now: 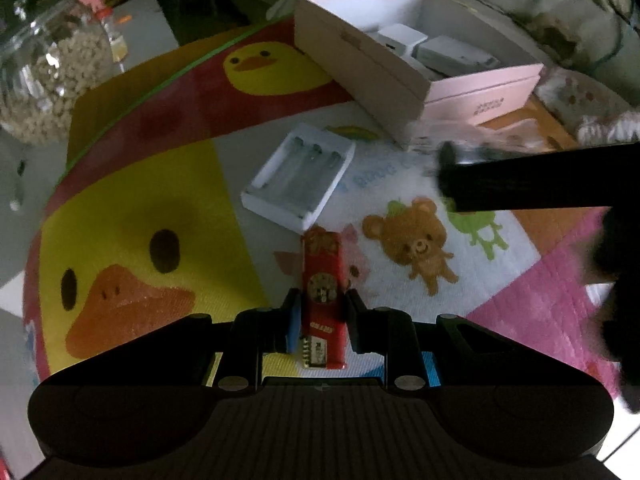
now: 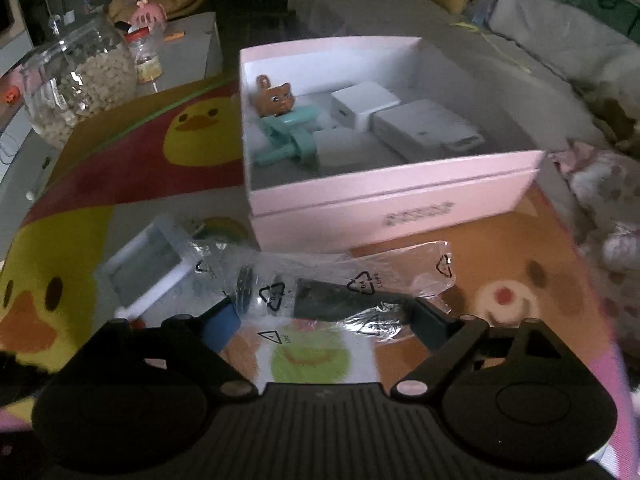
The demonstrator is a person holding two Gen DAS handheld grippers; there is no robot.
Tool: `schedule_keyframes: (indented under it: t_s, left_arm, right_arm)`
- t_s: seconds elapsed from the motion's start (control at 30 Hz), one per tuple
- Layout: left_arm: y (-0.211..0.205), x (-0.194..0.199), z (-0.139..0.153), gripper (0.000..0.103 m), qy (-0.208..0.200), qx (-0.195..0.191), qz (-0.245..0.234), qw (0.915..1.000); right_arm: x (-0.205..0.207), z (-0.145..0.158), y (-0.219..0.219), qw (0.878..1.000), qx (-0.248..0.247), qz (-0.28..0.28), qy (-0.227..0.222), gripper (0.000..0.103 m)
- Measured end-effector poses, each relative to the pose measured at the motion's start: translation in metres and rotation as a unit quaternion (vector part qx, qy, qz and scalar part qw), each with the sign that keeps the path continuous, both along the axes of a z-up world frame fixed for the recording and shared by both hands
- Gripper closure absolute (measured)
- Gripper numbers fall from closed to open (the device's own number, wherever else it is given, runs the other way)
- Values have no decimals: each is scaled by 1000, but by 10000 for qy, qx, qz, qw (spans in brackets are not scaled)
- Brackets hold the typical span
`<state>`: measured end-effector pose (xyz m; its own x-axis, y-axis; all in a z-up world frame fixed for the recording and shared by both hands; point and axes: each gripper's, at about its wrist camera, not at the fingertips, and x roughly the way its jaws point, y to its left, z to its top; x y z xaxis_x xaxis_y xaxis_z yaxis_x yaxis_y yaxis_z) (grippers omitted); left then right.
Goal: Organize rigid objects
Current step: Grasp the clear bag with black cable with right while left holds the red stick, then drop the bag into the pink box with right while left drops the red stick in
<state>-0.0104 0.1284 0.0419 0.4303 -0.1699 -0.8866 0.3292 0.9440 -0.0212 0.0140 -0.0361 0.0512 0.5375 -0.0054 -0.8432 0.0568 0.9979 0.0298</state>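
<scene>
Both jaws gripped: left gripper (image 1: 323, 312) clamped a red stick (image 1: 324, 300); right gripper (image 2: 326, 322) spanned a bagged black tool (image 2: 344, 300), lower centre.

The mat (image 1: 132, 208) looks like soft printed cloth, matt and lightly textured. The pink box (image 2: 400, 192) is smooth matt card. The red stick (image 1: 324, 292) is glossy plastic. The bag (image 2: 360, 276) is clear, crinkled, shiny film. The jar (image 2: 76, 80) is glossy and transparent. The charger (image 1: 298, 178) is smooth white plastic.
</scene>
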Motion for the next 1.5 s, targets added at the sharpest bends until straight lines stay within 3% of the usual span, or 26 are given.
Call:
schedule_keyframes:
  t_s: [0.2,0.33,0.43,0.63,0.73,0.8,0.87,0.93,1.2,1.33,1.5]
  left_arm:
    - [-24,-30,23,77,-65,-141,-605,9980]
    - [-44,-53,68,77,-234,-437,-874,9949]
    - [-57,-55,112,77,-585,-615,-1083,9905]
    - [-90,3,180,76,-1566,-816,-1039,9788]
    - [-104,40,197,75,-1852,-1227,-762,9720]
    - [-106,68,193,74,-1719,-1435,-342,9740]
    - [-103,86,182,74,-1532,-1480,166,9769]
    - [-97,90,169,74,-1460,-1432,383,9781]
    - [-64,49,85,74,-474,-594,118,9970]
    - [-39,20,57,74,-67,-409,186,9990]
    - [-7,2,48,74,17,-250,70,9997]
  right_arm:
    - [-50,27,-47,9997,-108,-131,167,12]
    - [-83,52,-75,9993,-295,-192,139,12]
    - [-105,75,-90,9991,-357,-218,-82,12]
    - [-125,104,-106,9962,-506,-355,-608,12]
    - [-132,109,-110,9949,-493,-433,-761,12]
    - [-136,108,-111,9946,-488,-459,-793,12]
    - [-139,103,-113,9949,-469,-491,-740,12]
    - [-143,97,-115,9953,-438,-550,-662,12]
    - [-132,77,-119,9965,-236,-733,-314,12]
    - [-89,98,-105,9950,-371,-415,-834,12]
    - [-7,156,-81,9777,-375,-187,-2059,12]
